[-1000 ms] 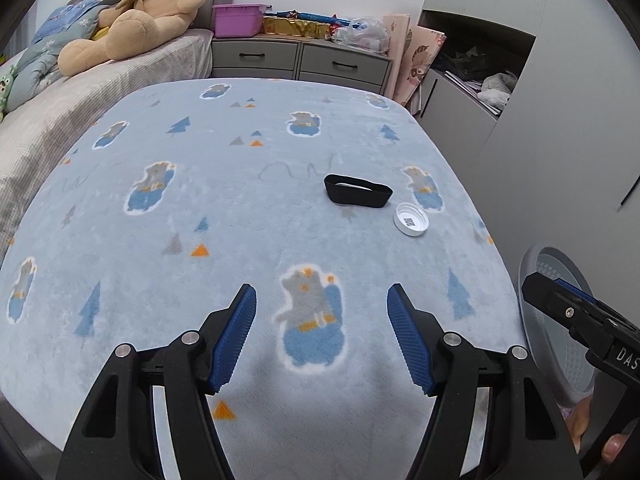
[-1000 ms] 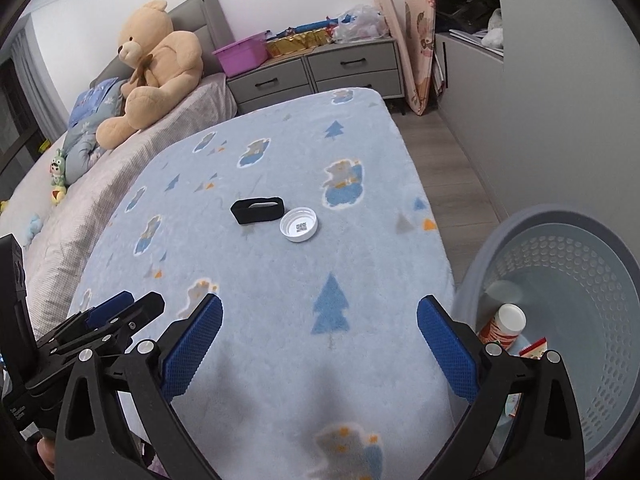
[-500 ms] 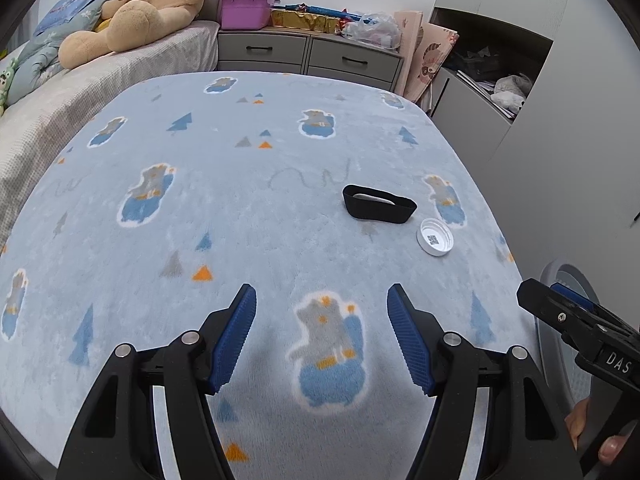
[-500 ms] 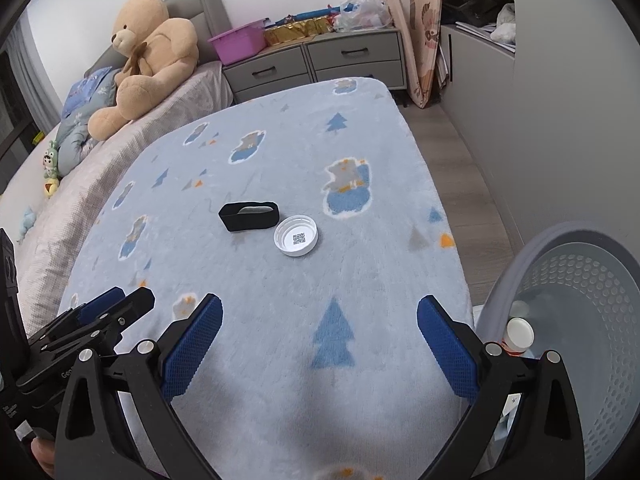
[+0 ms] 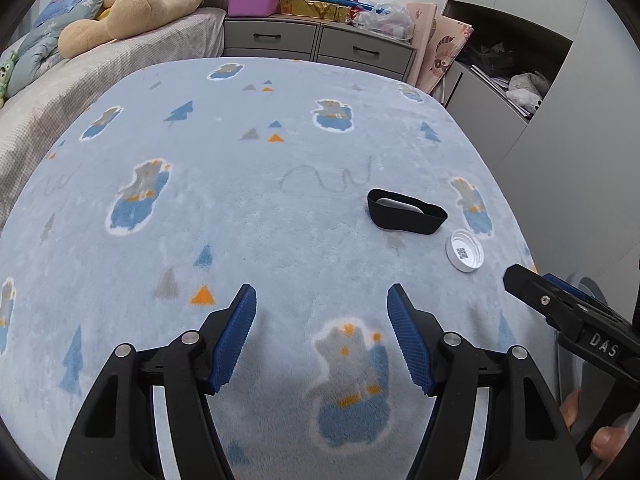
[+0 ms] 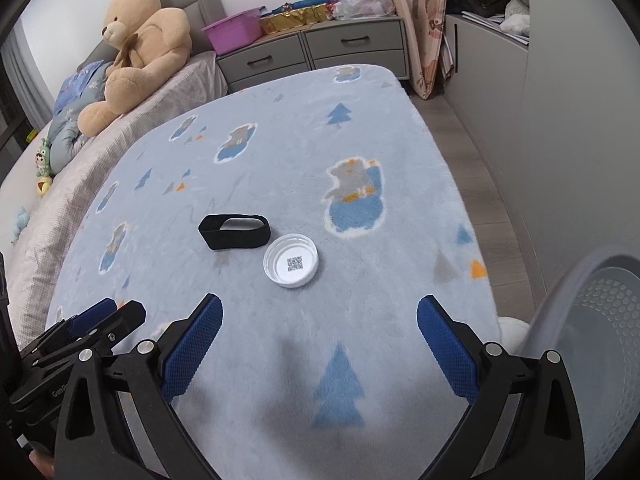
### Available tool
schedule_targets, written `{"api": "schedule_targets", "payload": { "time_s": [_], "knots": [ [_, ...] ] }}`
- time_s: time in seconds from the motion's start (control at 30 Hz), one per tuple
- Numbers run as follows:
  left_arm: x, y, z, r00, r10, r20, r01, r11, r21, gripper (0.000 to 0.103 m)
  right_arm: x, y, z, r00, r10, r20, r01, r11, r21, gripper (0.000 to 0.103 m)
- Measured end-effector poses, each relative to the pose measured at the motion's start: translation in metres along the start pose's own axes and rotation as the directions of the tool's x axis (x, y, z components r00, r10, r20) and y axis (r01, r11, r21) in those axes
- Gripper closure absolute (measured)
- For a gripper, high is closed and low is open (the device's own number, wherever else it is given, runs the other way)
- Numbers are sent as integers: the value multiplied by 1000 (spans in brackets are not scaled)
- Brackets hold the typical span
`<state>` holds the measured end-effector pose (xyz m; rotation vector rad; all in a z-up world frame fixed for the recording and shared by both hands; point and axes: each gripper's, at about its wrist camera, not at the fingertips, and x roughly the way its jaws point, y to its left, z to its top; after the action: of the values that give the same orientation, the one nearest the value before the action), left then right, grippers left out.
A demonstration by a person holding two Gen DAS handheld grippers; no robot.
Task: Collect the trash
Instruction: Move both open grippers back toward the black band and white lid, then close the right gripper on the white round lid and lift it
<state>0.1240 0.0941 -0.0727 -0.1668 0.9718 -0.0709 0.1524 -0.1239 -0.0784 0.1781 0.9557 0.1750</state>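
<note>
**White cap and black band not yet collected**

Left wrist: left gripper (image 5: 320, 320) open, empty, over the blanket-covered counter (image 5: 240, 208). Black band (image 5: 406, 217) and white cap (image 5: 465, 250) lie ahead-right, nearer than 1 s ago.

Right wrist: right gripper (image 6: 318, 332) open, empty; cap (image 6: 291, 266) now just ahead. Bin (image 6: 592, 344) at right, contents now out of view.

My left gripper (image 5: 321, 312) hangs over the blanket's (image 5: 240, 220) near part, my right gripper (image 6: 319, 322) beside it on the right; ahead of the right one lies the cap (image 6: 291, 260), the band (image 6: 235, 231) just behind and left of it; the basket (image 6: 592, 320) stands off the blanket's right edge; the bear (image 6: 140, 40) sits far left.
</note>
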Motion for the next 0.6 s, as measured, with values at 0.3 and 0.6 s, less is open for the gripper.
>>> {"api": "schedule_targets", "payload": {
  "time_s": [0.3,0.6],
  "knots": [
    [8,4,8,1000,8,-10,-8,1000,-6,38,43,14,12,996,-76,-35,74,995,-68,12],
    [14,3,13,1000,15,-19,-15,1000,-6,38,53,25,10,987,-161,-1,159,976,-152,40]
  ]
}}
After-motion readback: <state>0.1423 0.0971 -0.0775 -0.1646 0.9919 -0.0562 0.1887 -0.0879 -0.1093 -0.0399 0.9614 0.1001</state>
